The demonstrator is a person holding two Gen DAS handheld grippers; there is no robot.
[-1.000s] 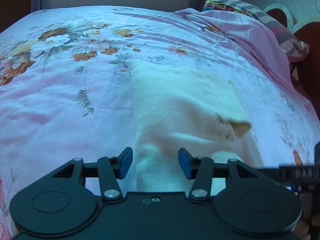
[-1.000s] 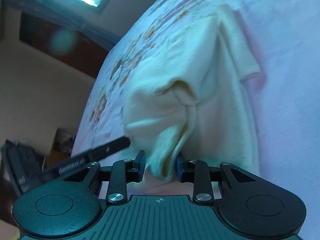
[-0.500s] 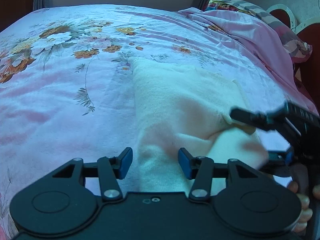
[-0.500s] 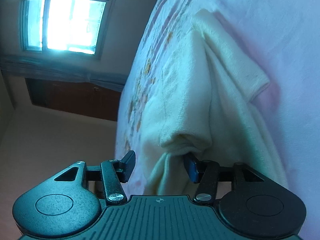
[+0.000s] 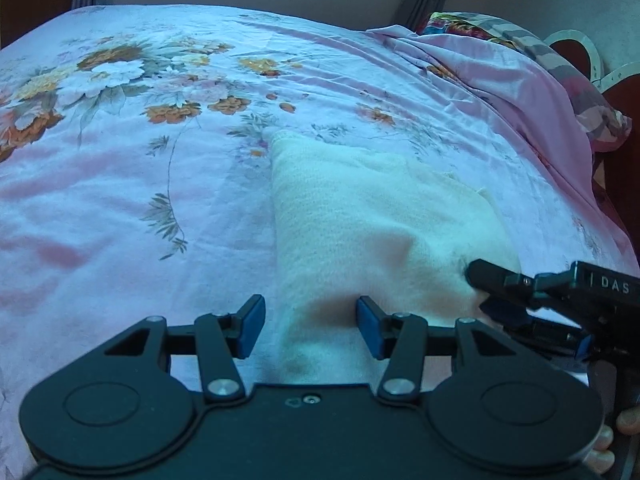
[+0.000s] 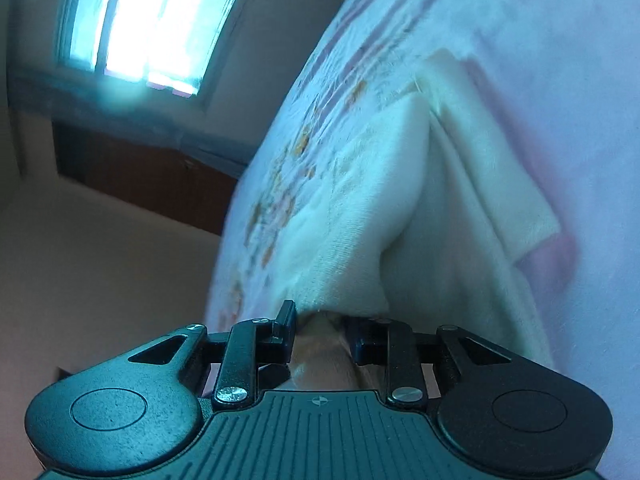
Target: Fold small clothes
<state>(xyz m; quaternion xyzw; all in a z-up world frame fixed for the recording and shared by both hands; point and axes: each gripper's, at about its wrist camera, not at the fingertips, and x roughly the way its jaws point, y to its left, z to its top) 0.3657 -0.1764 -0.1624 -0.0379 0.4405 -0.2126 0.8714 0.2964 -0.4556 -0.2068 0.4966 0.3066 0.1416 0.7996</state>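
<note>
The bed point(image 5: 120, 208) is bare left of the cream cloth point(image 5: 360, 220). A bunched pink blanket point(image 5: 520, 92) blocks the far right. The right tongs point(image 5: 486, 292) crowd the cloth's right edge.
</note>
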